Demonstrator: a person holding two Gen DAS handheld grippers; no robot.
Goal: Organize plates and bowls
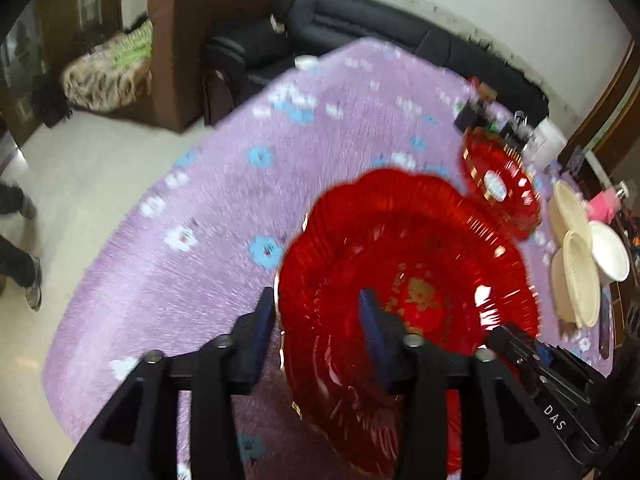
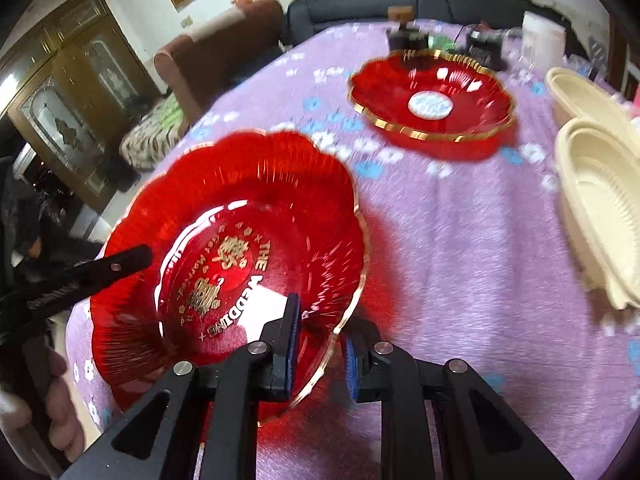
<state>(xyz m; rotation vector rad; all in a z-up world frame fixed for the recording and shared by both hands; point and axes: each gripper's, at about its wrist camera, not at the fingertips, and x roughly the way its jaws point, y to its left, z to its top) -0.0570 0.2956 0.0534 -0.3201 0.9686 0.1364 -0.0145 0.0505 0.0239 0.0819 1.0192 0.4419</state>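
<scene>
A red scalloped plate [image 1: 420, 248] [image 2: 240, 184] with gold lettering hangs a little above the purple flowered tablecloth [image 1: 200, 208] [image 2: 460, 240], held at two sides. My left gripper [image 1: 316, 304] straddles its left rim, one finger outside and one inside the dish, shut on it with the jaws fairly wide. Its upper finger [image 2: 120, 266] shows in the right wrist view. My right gripper [image 2: 322, 344] is shut on the near right rim. A second red plate [image 1: 508, 160] [image 2: 472, 96] with a gold edge rests farther back. Cream bowls [image 1: 576, 284] [image 2: 600, 208] sit nested at the right.
A white bowl [image 1: 610, 252] lies beside the cream ones. Small dark items and a white container [image 2: 542, 36] crowd the table's far edge. A dark sofa [image 1: 360, 20] and a brown armchair [image 1: 176, 40] stand beyond. A person's feet [image 1: 28, 280] are on the floor at left.
</scene>
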